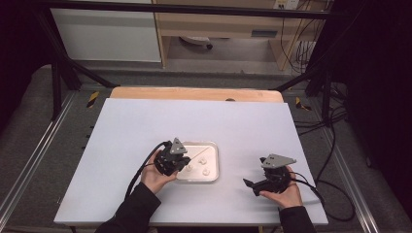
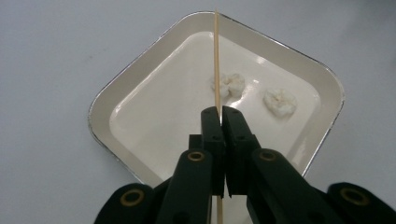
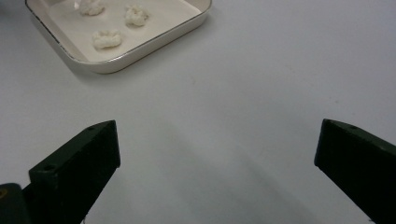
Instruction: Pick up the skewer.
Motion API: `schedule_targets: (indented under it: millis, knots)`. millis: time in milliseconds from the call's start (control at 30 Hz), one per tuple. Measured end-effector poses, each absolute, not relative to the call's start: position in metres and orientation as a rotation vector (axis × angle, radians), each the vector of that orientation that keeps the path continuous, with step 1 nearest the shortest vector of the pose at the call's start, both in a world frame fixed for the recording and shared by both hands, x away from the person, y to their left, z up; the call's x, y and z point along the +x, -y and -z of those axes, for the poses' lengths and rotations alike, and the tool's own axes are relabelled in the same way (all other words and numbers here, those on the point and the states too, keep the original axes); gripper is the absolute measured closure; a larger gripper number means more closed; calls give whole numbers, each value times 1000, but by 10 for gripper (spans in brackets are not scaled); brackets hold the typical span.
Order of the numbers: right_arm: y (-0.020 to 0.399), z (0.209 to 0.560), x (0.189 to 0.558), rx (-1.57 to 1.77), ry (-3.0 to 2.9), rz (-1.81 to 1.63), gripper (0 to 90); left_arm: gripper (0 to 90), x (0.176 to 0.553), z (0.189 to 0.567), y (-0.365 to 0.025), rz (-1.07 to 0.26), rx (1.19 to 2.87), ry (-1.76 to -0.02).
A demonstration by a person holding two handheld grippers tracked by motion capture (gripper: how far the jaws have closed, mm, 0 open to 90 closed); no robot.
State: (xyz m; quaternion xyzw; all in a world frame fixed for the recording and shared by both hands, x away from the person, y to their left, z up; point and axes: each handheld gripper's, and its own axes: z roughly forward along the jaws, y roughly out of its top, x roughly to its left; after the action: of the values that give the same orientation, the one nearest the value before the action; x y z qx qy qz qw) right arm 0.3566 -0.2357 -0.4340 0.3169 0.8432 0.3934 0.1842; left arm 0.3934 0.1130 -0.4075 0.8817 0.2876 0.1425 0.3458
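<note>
Three popcorn-like pieces (image 2: 227, 85) (identity uncertain) sit in tray (image 2: 105, 100). Left gripper (image 2: 221, 113) clenches skewer (image 2: 216, 56), aimed twelve o'clock above them. Right gripper (image 3: 217, 154) gapes empty. Risk: thin skewer twists, misses.

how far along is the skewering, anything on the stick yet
Done: the left gripper is shut on the wooden skewer, pointing over the tray. In hand: lining its tip up with the white pieces. Left: nothing appears threaded on the skewer; three pieces lie loose in the tray in the right gripper view. The right gripper is open and empty over the table.
</note>
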Motion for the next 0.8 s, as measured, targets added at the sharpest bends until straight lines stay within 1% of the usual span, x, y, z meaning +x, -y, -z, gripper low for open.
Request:
schedule_targets:
  millis: [367, 700, 800]
  knots:
    - [210, 420, 350, 678, -2394, -982, 33, 885, 388, 402, -93, -340, 2333, -675]
    - [200, 416, 346, 555, -2402, -899, 65, 885, 384, 396, -68, -319, 2375, -603]
    - [198, 416, 344, 502, -2400, -865, 89, 885, 384, 396, -60, -311, 2390, -584]
